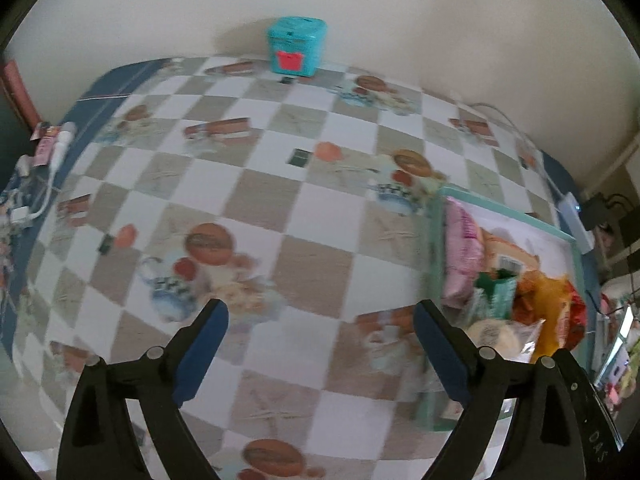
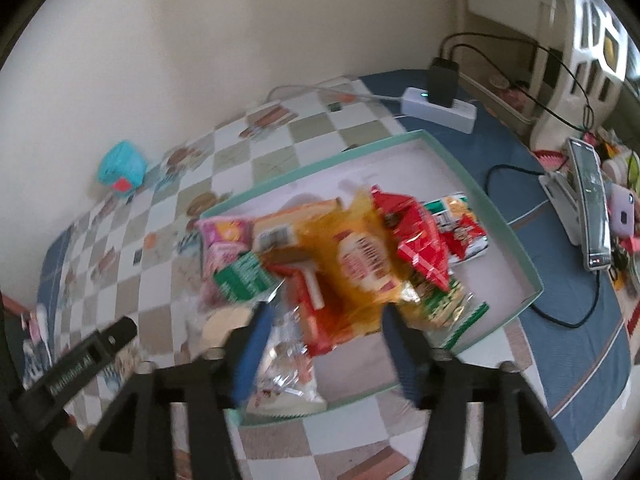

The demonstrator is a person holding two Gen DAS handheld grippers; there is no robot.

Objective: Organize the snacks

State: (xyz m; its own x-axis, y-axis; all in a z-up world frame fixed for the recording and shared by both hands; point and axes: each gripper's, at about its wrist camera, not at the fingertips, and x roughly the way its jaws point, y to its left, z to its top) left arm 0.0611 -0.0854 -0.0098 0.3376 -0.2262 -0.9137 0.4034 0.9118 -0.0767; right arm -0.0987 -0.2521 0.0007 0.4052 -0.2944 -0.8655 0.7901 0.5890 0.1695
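A: Where are the snacks sitting right now?

B: They are lying heaped in the shallow box with the mint-green rim, which is resting on the counter with its checkered cloth. A yellow packet is sprawling across the middle, a red packet is leaning on it to the right, and a pink packet is lying at the left end. A green carton is poking up just beside the pink one, and a clear wrapper is lying at the near edge.

A: And the right gripper?

B: The right gripper is hovering over the near side of the pile. Its blue fingers are standing apart, and nothing is pinched between them; the picture is blurring there, so I cannot tell whether a pad is brushing the wrappers.

A: What is the left gripper doing?

B: The left gripper is hanging over bare cloth just left of the box, its fingers spread wide and holding nothing.

A: Anything else on the counter?

B: A small turquoise tin is standing against the wall at the back, well apart from the box. A white power strip with a black adapter plugged in is lying beyond the box's far corner, and a phone on a stand is sitting off to the right.
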